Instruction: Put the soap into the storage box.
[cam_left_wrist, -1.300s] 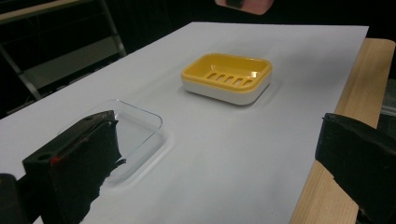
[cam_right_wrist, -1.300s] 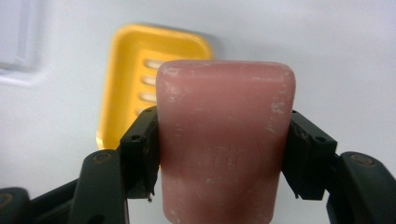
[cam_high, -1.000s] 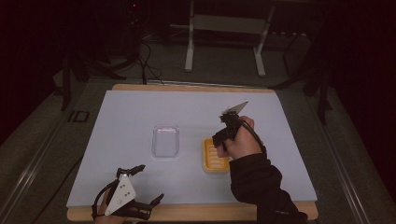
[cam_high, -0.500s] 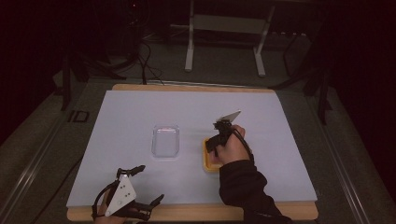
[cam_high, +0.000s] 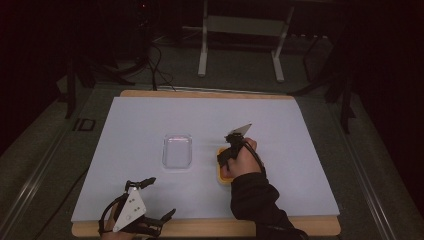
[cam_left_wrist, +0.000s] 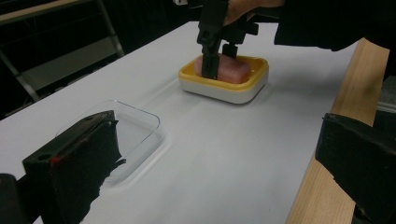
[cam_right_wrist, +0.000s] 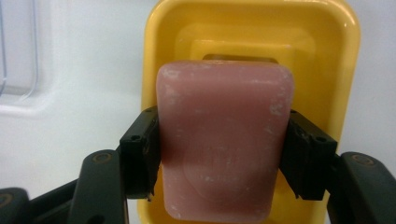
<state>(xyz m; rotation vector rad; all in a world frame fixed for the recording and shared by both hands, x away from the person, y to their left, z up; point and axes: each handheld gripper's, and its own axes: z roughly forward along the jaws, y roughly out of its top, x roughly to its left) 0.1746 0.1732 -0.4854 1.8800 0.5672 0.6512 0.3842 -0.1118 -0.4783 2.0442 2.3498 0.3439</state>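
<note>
The right tongs stand over the dish, jaws closed against the two long sides of the soap at about its mid-length. Contact shows on both sides in the right gripper view. In the high view the dish sits right of centre, mostly under the hand. In the left gripper view the soap lies inside the dish, near the top centre.

Handling, as judged: the soap is a firm pink bar with rounded corners and a scuffed, dry-looking surface. It should be moderately light and stiff, and slippery if damp (a flat side grip at mid-length seems the sound choice). Hard pressure could mark it.

The left tongs rest at the lower left of the high view, jaws wide apart and holding nothing. A clear lid or tray lies on the table, left of the dish and apart from it.

Not determinable: whether the soap is lifted clear of the dish floor. The dish's near end is cut off by the lower edge of the right gripper view. The embossed marking on the bar is illegible.
</note>
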